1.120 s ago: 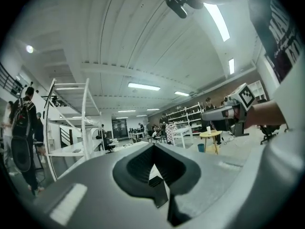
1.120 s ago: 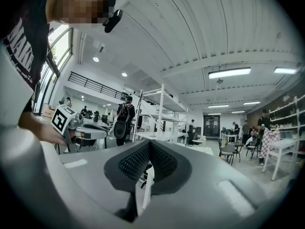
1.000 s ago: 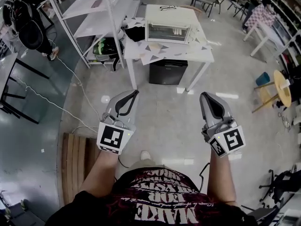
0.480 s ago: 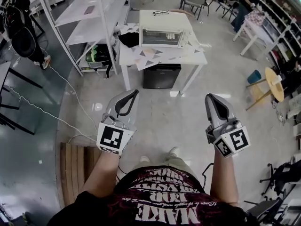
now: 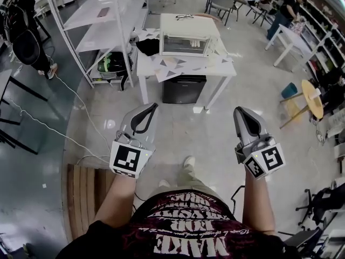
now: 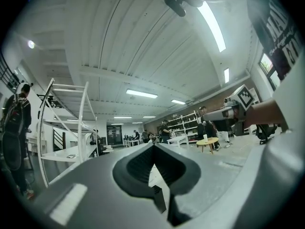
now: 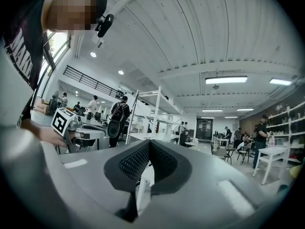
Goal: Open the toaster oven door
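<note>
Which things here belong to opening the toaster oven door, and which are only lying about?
For the job:
toaster oven, door shut
left gripper
right gripper

Lying about:
white shelf rack
black box
wooden pallet
round wooden table

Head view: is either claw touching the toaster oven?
No, the left claw and right claw hang over the floor, well short of the toaster oven.
</note>
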The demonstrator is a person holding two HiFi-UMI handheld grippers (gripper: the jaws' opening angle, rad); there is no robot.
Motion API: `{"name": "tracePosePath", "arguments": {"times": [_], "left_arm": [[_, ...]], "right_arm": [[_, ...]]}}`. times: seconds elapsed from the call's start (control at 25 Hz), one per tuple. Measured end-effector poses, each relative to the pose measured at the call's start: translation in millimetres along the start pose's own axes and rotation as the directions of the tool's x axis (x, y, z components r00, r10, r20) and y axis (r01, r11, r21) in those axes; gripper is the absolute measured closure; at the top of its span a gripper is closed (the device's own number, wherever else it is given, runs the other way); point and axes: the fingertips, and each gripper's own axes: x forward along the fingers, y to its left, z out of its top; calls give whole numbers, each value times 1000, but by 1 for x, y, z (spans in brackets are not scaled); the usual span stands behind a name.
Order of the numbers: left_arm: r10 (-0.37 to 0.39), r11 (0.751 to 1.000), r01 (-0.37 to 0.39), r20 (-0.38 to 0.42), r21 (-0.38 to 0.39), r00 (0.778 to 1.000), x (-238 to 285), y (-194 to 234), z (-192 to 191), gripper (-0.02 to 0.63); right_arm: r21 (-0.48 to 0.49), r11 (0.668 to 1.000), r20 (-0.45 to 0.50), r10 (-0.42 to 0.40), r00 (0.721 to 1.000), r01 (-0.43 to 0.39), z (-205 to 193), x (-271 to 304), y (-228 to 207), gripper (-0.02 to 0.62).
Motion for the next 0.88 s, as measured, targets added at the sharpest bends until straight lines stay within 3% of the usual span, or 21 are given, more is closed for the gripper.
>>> {"name": "tracePosePath", "arguments": {"times": [0.16,0.52,0.88], "left_arm": [[2,1000,-2,1,-17,1000,0,1,3,606],[26,999,-29,-79,-43,997,11,10,-27,606],[-18,998,13,-85,-60,996,60,7,-29,606]], "right_arm": [[-3,1000,14,14,1000,-14,3,7,-2,572],[58,998,0,16,1000,-16,-23,21,-21,572],[100,995,9,-6,1000,5,-37,38,-63,573]]}}
